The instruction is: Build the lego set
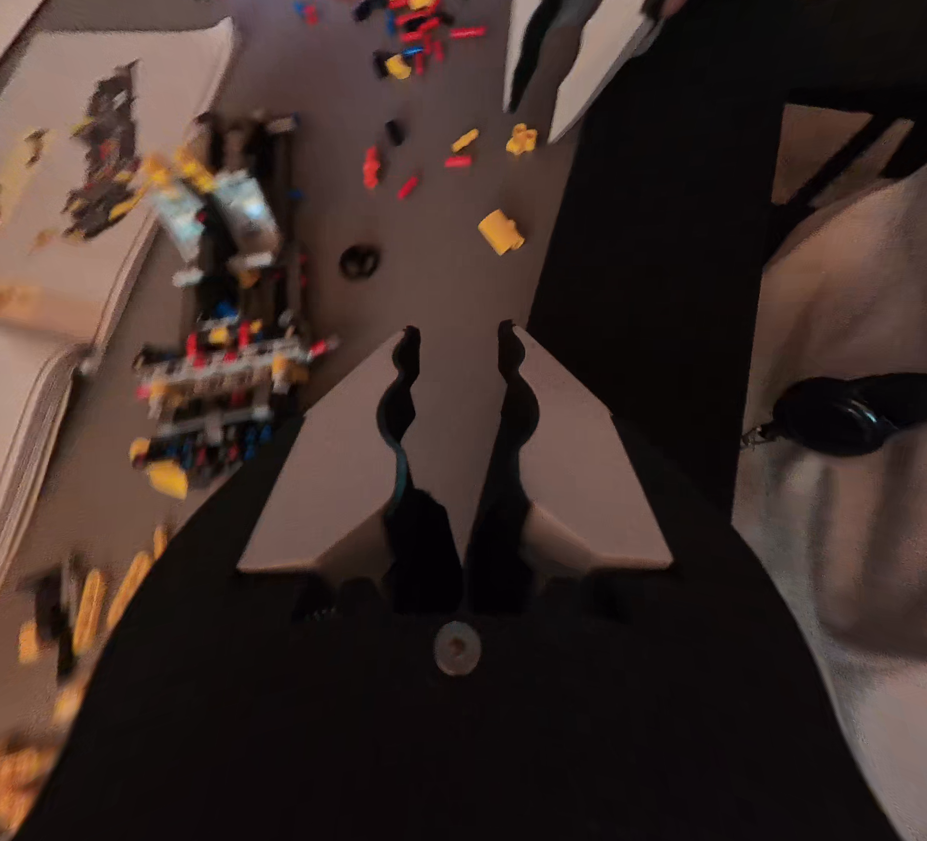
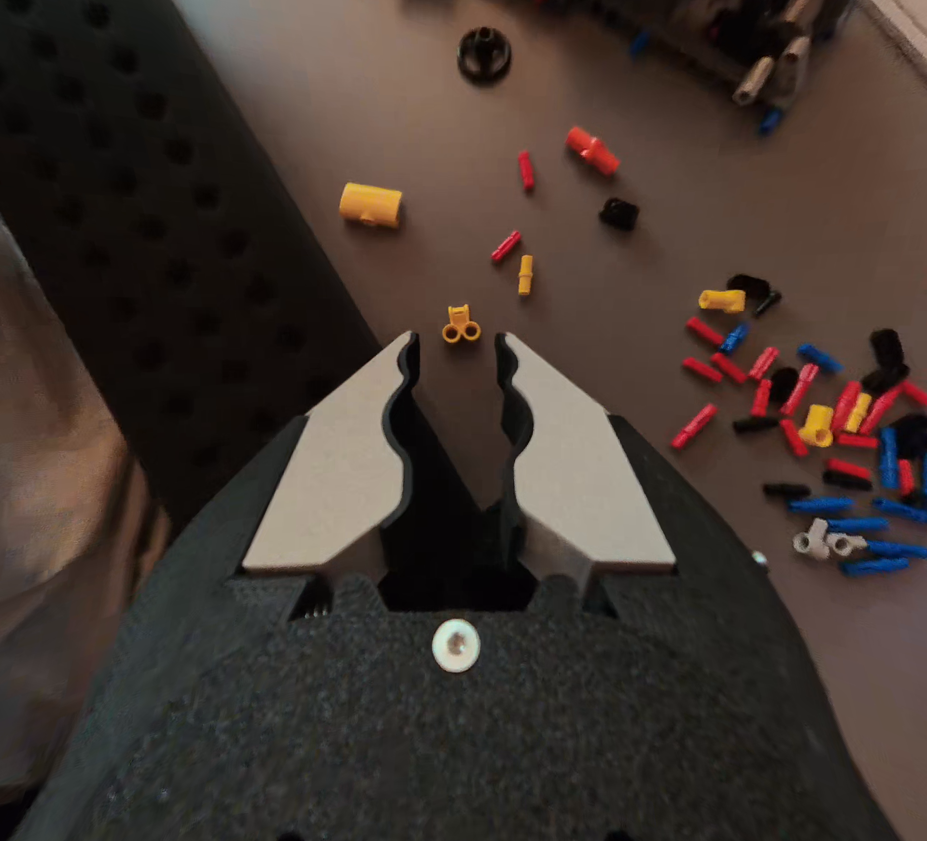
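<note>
- Nearest the lens in the right wrist view, the right gripper (image 2: 456, 340) stands spread, nothing between its jaws, low over the brown table (image 2: 381, 124).
- Small yellow connector (image 2: 461, 326), with two rings, lies on the table just beyond the fingertips, in line with the gap and touching neither finger.
- Beyond the yellow connector: a yellow pin (image 2: 525, 274) and a red pin (image 2: 505, 245) near, a yellow cylinder piece (image 2: 370, 205) off to the left, a black wheel piece (image 2: 484, 56) farther on. Bare table lies between these, leaving open room.
- Right of the yellow connector, well apart, a dense scatter of red, blue and black pins (image 2: 822, 425) crowds the frame edge.
- Left of the yellow connector, a black perforated surface (image 2: 165, 215) runs along the table's edge, near the left finger.
- Partly built lego model (image 2: 702, 4) sits at the far side, beyond the wheel piece.
- Left wrist view is blurred. The left gripper (image 1: 459, 333) is likewise spread and empty, above the table edge.
- Seen from there, the lego model (image 1: 236, 305) lies left of the gripper, with open instruction pages (image 1: 65, 175) farther left.
- Right gripper's pale fingers (image 1: 592, 79) show at upper right, just beside the yellow connector (image 1: 521, 139).
</note>
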Available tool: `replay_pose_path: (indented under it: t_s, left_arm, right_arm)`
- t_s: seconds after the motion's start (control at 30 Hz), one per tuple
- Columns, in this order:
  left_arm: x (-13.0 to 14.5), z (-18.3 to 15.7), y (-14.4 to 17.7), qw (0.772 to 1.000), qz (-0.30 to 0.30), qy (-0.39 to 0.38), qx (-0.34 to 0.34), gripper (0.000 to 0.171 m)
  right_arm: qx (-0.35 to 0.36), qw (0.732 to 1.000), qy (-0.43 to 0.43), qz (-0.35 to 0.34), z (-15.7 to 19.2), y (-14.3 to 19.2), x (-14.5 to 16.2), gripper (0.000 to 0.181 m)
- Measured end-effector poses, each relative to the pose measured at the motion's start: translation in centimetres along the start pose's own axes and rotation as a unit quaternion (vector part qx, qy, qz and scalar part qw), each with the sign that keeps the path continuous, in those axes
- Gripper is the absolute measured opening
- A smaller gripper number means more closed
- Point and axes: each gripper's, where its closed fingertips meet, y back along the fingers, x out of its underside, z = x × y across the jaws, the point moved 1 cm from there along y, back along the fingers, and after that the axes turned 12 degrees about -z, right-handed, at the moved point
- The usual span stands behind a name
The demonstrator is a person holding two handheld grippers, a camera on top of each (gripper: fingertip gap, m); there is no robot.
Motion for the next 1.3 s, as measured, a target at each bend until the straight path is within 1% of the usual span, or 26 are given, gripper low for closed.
replay_pose_path:
  t_s: [0.07, 0.13, 0.17, 0.2, 0.27, 0.33, 0.43, 0.47, 0.53, 0.6, 0.67, 0.7, 0.77, 0.83, 0.93, 1.03, 1.07, 1.17, 1.23, 1.3]
  left_arm:
    - [-0.7, -0.6, -2.3, 0.999, 0.008, -0.029, 0.045, 0.029]
    - [-0.9, -0.8, -3.8, 0.995, 0.024, -0.06, 0.08, 0.03]
    - [-1.0, -0.6, -4.3, 0.993, 0.028, -0.068, 0.089, 0.03]
    - [-1.1, -0.4, -4.7, 0.993, 0.031, -0.067, 0.093, 0.03]
    - [-1.5, -0.1, -5.2, 0.994, 0.024, -0.053, 0.096, 0.029]
    - [-2.0, -0.5, -5.5, 0.994, 0.003, -0.045, 0.1, 0.029]
    - [-2.5, -0.5, -5.8, 0.993, -0.029, -0.084, 0.083, 0.026]
    - [-2.5, -0.6, -5.7, 0.991, -0.029, -0.095, 0.087, 0.026]
    - [-2.3, -0.9, -5.2, 0.99, -0.032, -0.096, 0.103, 0.026]
    - [-2.4, -0.8, -4.6, 0.989, -0.04, -0.078, 0.115, 0.025]
    - [-2.6, -0.7, -3.7, 0.988, -0.054, -0.079, 0.118, 0.017]
    - [-2.8, -0.7, -3.3, 0.987, -0.065, -0.086, 0.115, 0.016]
    - [-2.5, -0.8, -2.7, 0.987, -0.063, -0.1, 0.111, 0.015]
    - [-2.1, -1.1, -2.4, 0.986, -0.06, -0.111, 0.111, 0.007]
    - [-1.7, -1.2, -2.0, 0.983, -0.063, -0.143, 0.098, 0.008]
    - [-1.3, -1.2, -1.8, 0.985, -0.058, -0.134, 0.089, 0.016]
    - [-1.1, -1.4, -1.7, 0.985, -0.057, -0.135, 0.093, 0.009]
    - [-0.5, -1.7, -1.5, 0.985, -0.058, -0.137, 0.089, 0.006]
    - [-0.2, -1.8, -1.4, 0.986, -0.056, -0.129, 0.084, 0.005]
    - [0.1, -1.7, -1.0, 0.989, -0.058, -0.114, 0.075, 0.005]
  right_arm:
    - [-0.007, 1.0, 0.022, 0.013, 0.0, -0.6, 0.3, 0.03]
    - [-0.03, 0.999, 0.027, 0.018, 0.1, -1.0, 0.2, 0.029]
    - [-0.04, 0.999, 0.024, 0.019, 0.0, -1.1, 0.2, 0.024]
    - [-0.052, 0.998, 0.021, 0.021, 0.0, -1.1, 0.3, 0.015]
    - [-0.056, 0.998, 0.022, 0.014, -0.3, -1.2, 0.2, 0.015]
    - [-0.057, 0.998, 0.034, 0.004, -0.4, -1.4, -0.3, 0.015]
    - [-0.085, 0.992, 0.053, -0.071, 1.4, -1.5, -3.8, 0.015]
    - [-0.091, 0.988, 0.071, -0.1, 2.0, -1.5, -5.2, 0.015]
    - [-0.091, 0.976, 0.137, -0.144, 3.3, -1.6, -7.5, 0.015]
    - [-0.088, 0.96, 0.205, -0.168, 4.5, -1.7, -9.0, 0.015]
    - [-0.101, 0.951, 0.238, -0.172, 5.6, -2.1, -9.7, 0.015]
    - [-0.108, 0.95, 0.241, -0.165, 6.0, -2.4, -9.8, 0.015]
    - [-0.116, 0.951, 0.246, -0.149, 6.4, -3.0, -9.8, 0.015]
    - [-0.125, 0.949, 0.249, -0.149, 6.9, -3.3, -10.0, 0.015]
    - [-0.142, 0.95, 0.239, -0.14, 7.5, -3.7, -9.9, 0.016]
    - [-0.156, 0.953, 0.228, -0.126, 7.9, -4.1, -9.6, 0.016]
    - [-0.156, 0.953, 0.228, -0.126, 8.0, -4.3, -9.6, 0.016]
    - [-0.169, 0.955, 0.212, -0.122, 8.4, -4.6, -9.5, 0.016]
    - [-0.186, 0.958, 0.183, -0.117, 8.7, -4.9, -9.4, 0.015]
    - [-0.201, 0.961, 0.149, -0.118, 8.9, -5.0, -9.3, 0.02]
